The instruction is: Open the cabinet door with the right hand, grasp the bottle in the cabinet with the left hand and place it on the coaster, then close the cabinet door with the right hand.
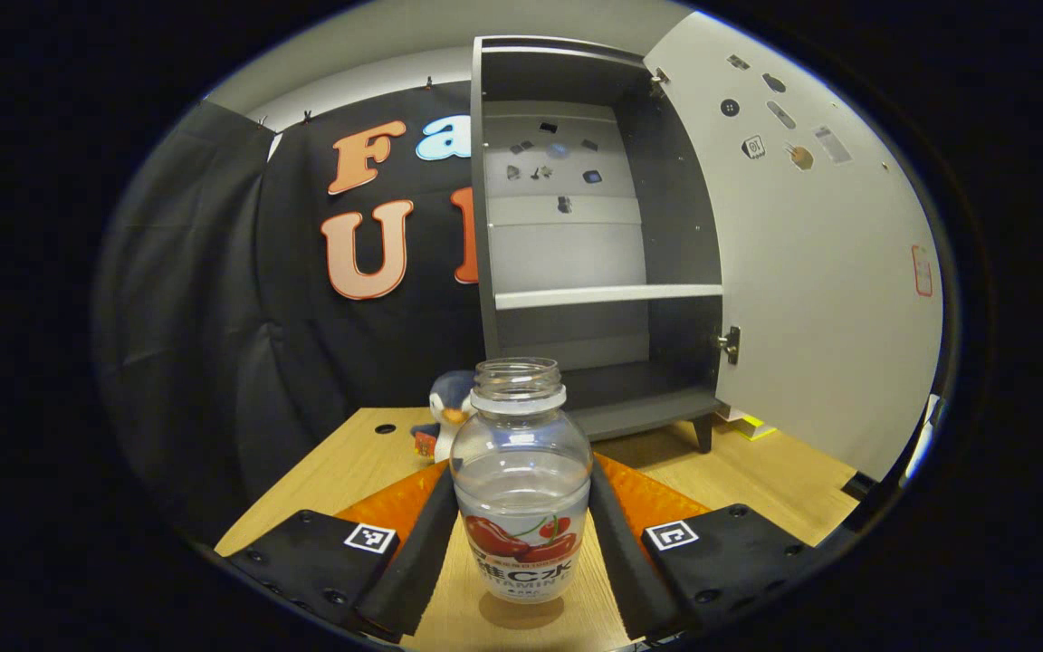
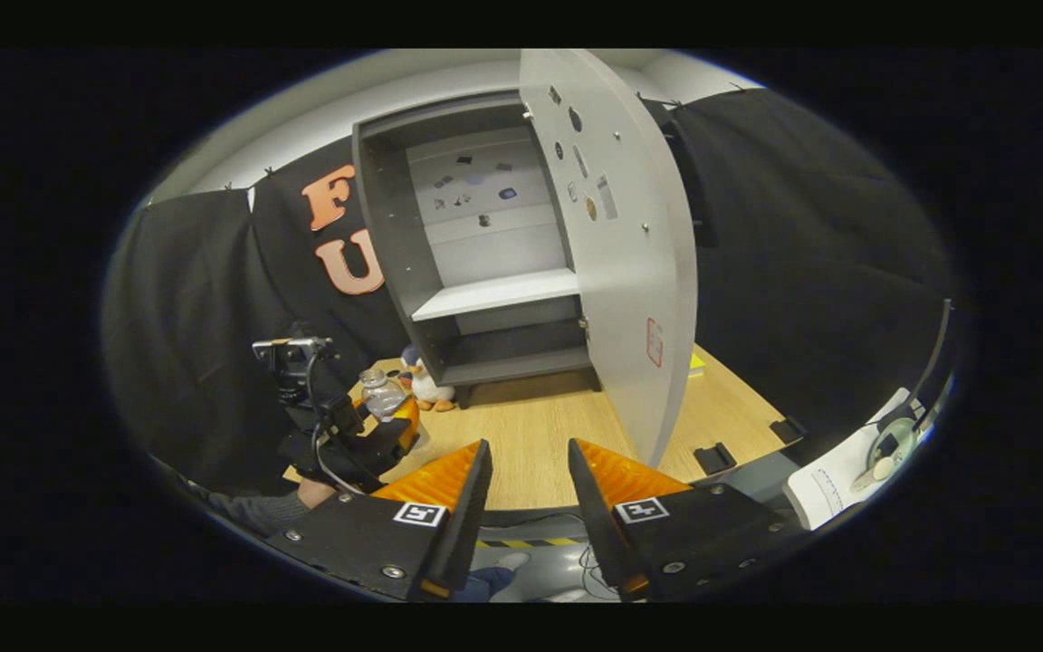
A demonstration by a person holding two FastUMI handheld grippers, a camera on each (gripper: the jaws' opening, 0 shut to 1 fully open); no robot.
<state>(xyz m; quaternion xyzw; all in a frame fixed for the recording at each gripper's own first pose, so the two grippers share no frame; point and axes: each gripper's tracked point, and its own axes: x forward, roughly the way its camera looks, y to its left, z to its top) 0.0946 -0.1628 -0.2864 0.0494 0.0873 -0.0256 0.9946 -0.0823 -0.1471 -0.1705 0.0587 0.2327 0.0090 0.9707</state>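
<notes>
In the left gripper view, the left gripper (image 1: pixel 521 534) holds one clear bottle (image 1: pixel 521 480) upright between its two fingers, which press on its sides at the label. The bottle has no cap and a little liquid in it. Its base sits just over a round brown patch on the wooden table (image 1: pixel 340 471); whether that patch is the coaster or a shadow cannot be told.

Just behind the bottle stands one toy penguin (image 1: pixel 449 407), partly hidden. Beyond it is one grey cabinet (image 1: pixel 594 235) on short legs, with one shelf (image 1: pixel 607 295) across the middle and nothing on either level. Its single door (image 1: pixel 811 254) is swung wide to the right, showing two hinges and several small stickers on the inner face.

In the right gripper view, the right gripper (image 2: pixel 529 507) hangs over the near table edge with its two fingers spread apart and nothing between them. The door's edge (image 2: pixel 666 362) stands just ahead of it, apart from the fingers. To the left, farther off, a sleeved hand (image 2: pixel 313 493) holds the left gripper with the bottle.
</notes>
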